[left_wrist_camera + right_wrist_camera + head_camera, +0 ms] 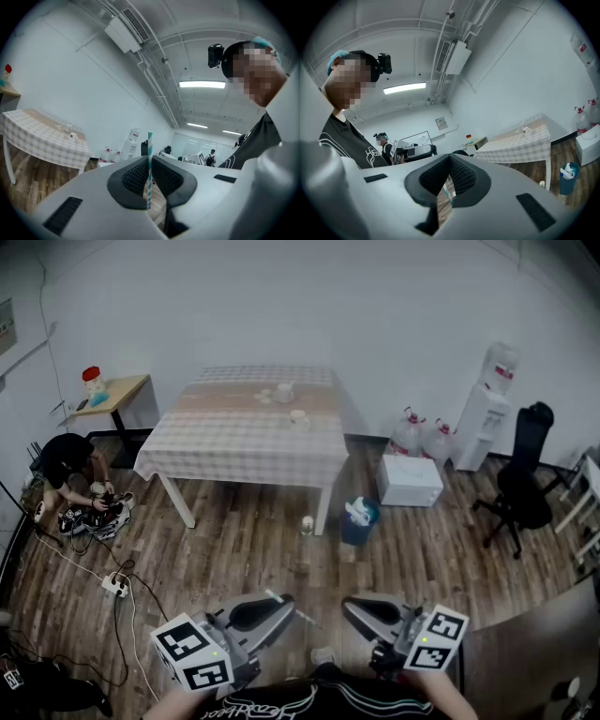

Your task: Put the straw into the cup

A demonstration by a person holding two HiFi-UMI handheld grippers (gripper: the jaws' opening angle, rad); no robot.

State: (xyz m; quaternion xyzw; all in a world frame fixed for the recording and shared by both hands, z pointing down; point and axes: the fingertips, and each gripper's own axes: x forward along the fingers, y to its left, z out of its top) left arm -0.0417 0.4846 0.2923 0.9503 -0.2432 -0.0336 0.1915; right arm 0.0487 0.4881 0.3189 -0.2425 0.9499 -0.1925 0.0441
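A teal-and-white striped straw [149,168] stands upright between the pads of my left gripper [150,161], which is shut on it. In the head view the left gripper [286,603] is low at the bottom, the straw [292,608] jutting past its tips. My right gripper [349,606] faces it, jaws together and nothing held; in the right gripper view [450,161] the tips meet. Far ahead, a table with a checked cloth [234,442] carries two white cups [284,393] [298,417]. A third cup [307,524] stands on the floor by a table leg.
A blue bin [358,521], a white box [409,481], water bottles [409,435], a dispenser [483,418] and a black office chair [525,479] stand to the right. At the left are a crouching person [70,470], floor cables with a power strip [114,585], and a side table [117,395].
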